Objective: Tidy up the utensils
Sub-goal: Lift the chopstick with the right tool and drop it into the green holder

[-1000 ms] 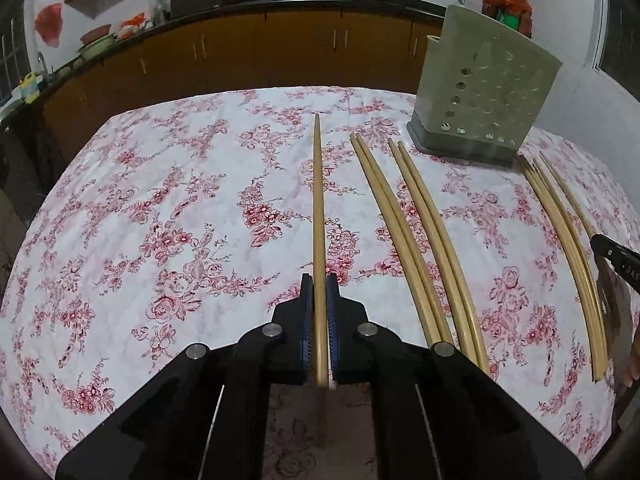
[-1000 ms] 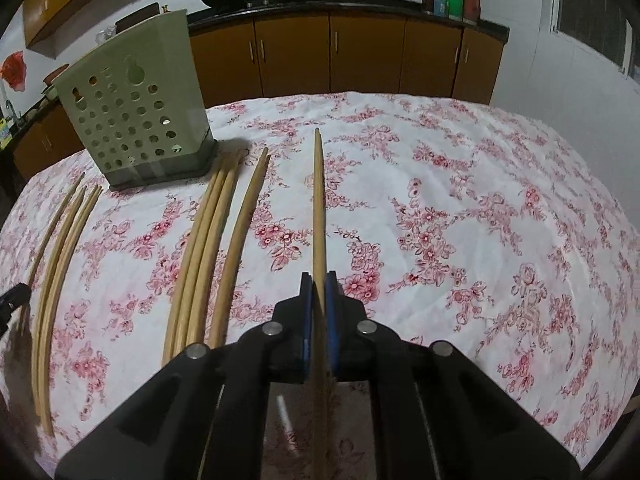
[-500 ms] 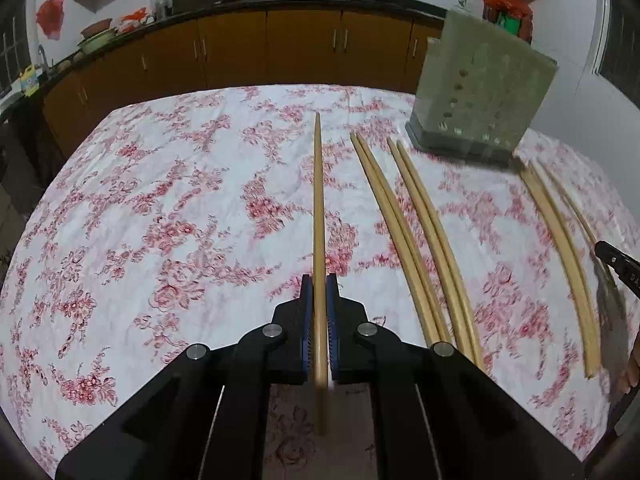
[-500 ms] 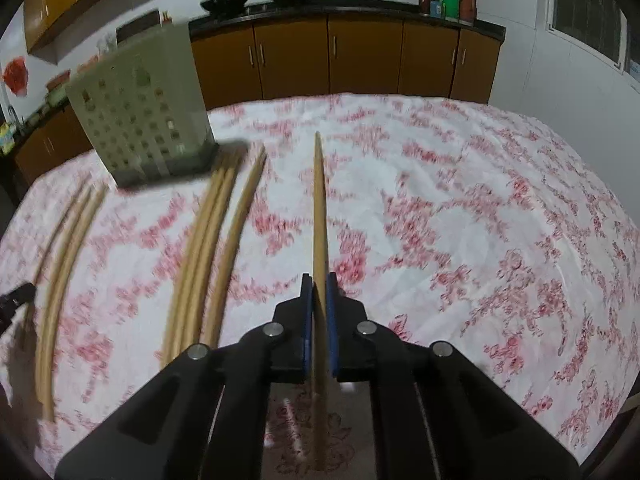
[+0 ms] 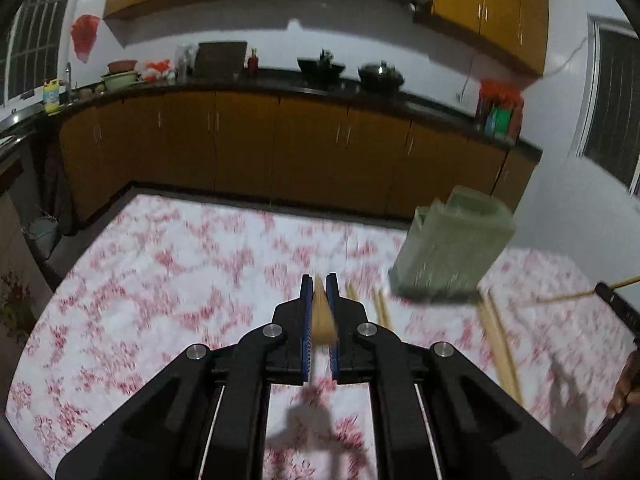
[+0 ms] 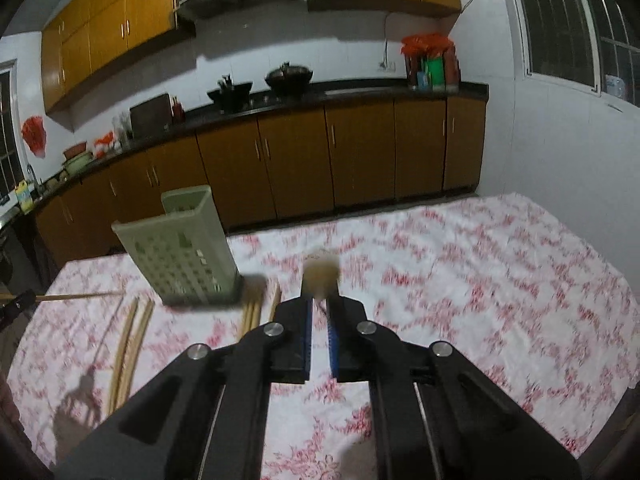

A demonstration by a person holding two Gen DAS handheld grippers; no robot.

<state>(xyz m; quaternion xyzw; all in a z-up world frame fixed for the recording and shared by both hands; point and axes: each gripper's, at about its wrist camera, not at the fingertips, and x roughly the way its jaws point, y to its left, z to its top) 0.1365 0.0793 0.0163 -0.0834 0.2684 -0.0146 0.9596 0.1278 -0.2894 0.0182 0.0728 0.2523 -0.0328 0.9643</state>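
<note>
My left gripper (image 5: 319,280) is shut on a wooden chopstick (image 5: 322,316), which is raised off the table, tilted up and blurred by motion. My right gripper (image 6: 319,300) is shut on another chopstick (image 6: 320,276), also lifted and blurred. The green perforated utensil holder (image 5: 452,248) stands to the right of the left gripper; in the right wrist view the holder (image 6: 180,248) stands to the left. Several chopsticks (image 5: 498,340) lie on the floral tablecloth near the holder; they also show in the right wrist view (image 6: 130,340).
The table carries a red floral cloth (image 5: 160,280). Brown kitchen cabinets (image 5: 280,148) and a counter with pots run behind the table. The other gripper holding its chopstick shows at the right edge of the left view (image 5: 616,308).
Both grippers have lifted their chopsticks off the table and tilted upward, so both cameras now look at the cabinets. The holder now appears nearer in both views.
</note>
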